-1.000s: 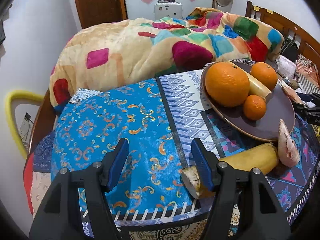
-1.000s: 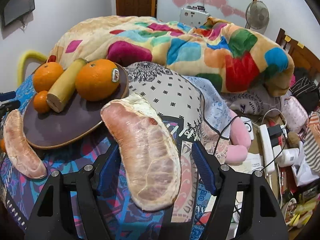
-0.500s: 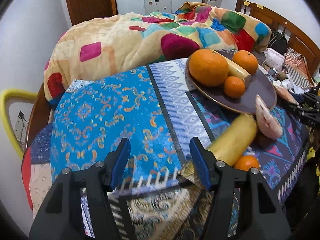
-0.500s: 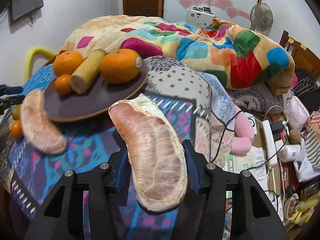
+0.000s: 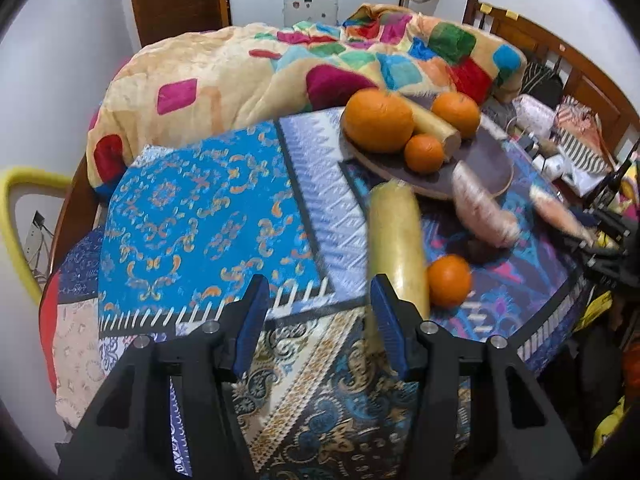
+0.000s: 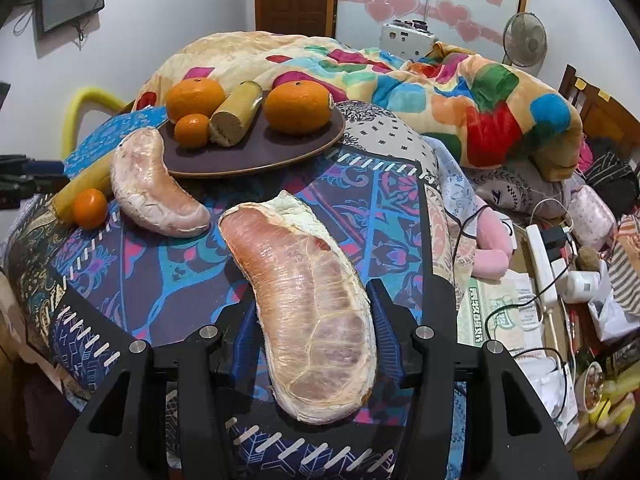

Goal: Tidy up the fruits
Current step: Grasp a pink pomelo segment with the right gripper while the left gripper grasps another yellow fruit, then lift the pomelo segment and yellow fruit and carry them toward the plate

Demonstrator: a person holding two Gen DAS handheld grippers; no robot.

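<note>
My right gripper (image 6: 316,312) is shut on a large pink pomelo segment (image 6: 304,308) and holds it above the table. A second pomelo segment (image 6: 152,188) lies beside the brown plate (image 6: 256,152), which holds two big oranges, a small orange (image 6: 192,130) and a yellow cut banana-like piece (image 6: 236,114). My left gripper (image 5: 316,312) is open and empty near the table's front edge. A long yellow fruit (image 5: 394,248) and a small orange (image 5: 450,280) lie just right of its right finger. The plate (image 5: 488,160) shows beyond them.
The round table wears patterned cloths (image 5: 192,216). A bed with a colourful patchwork blanket (image 6: 440,80) stands behind it. A yellow chair back (image 5: 16,208) is at the left. A power strip, cables and clutter (image 6: 552,256) lie on the floor at the right.
My right gripper has closed on the pomelo segment and pulled back with it. My left gripper has drawn back toward the table's edge, bringing the yellow fruit and a small orange into view.
</note>
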